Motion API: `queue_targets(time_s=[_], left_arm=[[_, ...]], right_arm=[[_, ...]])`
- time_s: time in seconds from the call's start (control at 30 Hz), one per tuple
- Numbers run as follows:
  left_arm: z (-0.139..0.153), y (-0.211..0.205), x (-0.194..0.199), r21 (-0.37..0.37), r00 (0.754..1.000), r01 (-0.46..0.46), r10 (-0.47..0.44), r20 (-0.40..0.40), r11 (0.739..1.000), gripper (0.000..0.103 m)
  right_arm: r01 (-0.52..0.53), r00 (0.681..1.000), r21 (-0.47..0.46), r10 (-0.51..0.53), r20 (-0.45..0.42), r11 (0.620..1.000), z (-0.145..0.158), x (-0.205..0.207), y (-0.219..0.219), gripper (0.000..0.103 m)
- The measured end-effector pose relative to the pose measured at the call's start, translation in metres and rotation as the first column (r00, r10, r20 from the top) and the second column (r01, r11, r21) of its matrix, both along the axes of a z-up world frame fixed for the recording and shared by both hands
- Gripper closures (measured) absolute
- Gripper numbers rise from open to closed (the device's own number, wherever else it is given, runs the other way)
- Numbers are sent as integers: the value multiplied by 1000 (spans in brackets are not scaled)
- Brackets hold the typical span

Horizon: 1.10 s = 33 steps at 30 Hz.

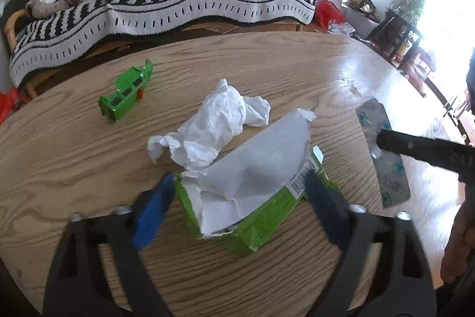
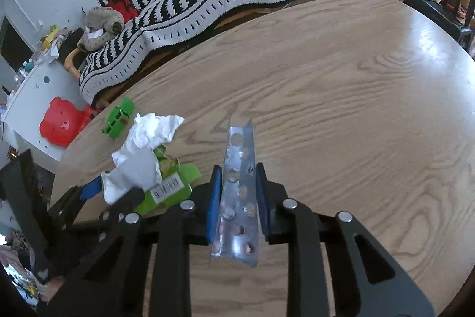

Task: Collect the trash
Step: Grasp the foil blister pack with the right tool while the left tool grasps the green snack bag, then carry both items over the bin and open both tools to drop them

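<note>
While my right gripper (image 2: 239,198) pinches the foil blister pack (image 2: 239,192) by its long edges, lifted off the wooden table (image 2: 356,109), my left gripper (image 1: 237,198) straddles the torn green carton (image 1: 252,198) without yet pressing. Both feel light; the foil may slip or buckle, the cardboard crush. I'd clamp the carton's folded green base.

left claw (image 1: 237,199): straddles torn green carton (image 1: 249,198) | crumpled tissue (image 1: 213,124) behind | table (image 1: 267,67)
</note>
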<state>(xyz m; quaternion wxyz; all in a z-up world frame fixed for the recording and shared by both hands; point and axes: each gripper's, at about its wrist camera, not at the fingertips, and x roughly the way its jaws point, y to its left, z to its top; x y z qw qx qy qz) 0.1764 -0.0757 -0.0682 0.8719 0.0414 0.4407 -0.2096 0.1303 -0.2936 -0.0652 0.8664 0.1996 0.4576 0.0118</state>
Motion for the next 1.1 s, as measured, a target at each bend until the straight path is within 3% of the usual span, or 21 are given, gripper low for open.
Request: queue_targets(time_s=[0.03,0.1,0.17,0.23,0.53,0.83,1.0,1.1], left_arm=[[-1,-2,-1,9,1000,-1,1,-6,1000,42],[-4,-5,-5,26,1000,-1,1,-31,1000,67],[0,-5,-17,30,1000,4,-3,-27,1000,76],[6,0,-28,21,1000,-11,12,-16,1000,79],[48,18,-81,-8,995,-83,84,45,996,81],[79,-69,-146,-9,982,146,-144,124,989,81],[75,-140,-184,-13,950,293,-290,112,956,81],[73,-185,-207,-9,914,394,-390,113,919,81]], right_arm=[[-7,1000,0,7,-3,1000,0,-3,-2,80],[-22,1000,-13,22,-19,1000,0,-12,-7,80],[-27,999,-31,26,-23,999,3,-20,-11,80],[-29,999,-50,28,-16,998,9,-29,-17,80],[-41,998,-80,44,35,996,42,-81,-36,80],[46,998,-159,-39,45,986,60,-177,-112,80],[166,986,-168,-162,41,972,56,-241,-180,80],[238,971,-162,-235,35,958,50,-279,-220,80]])
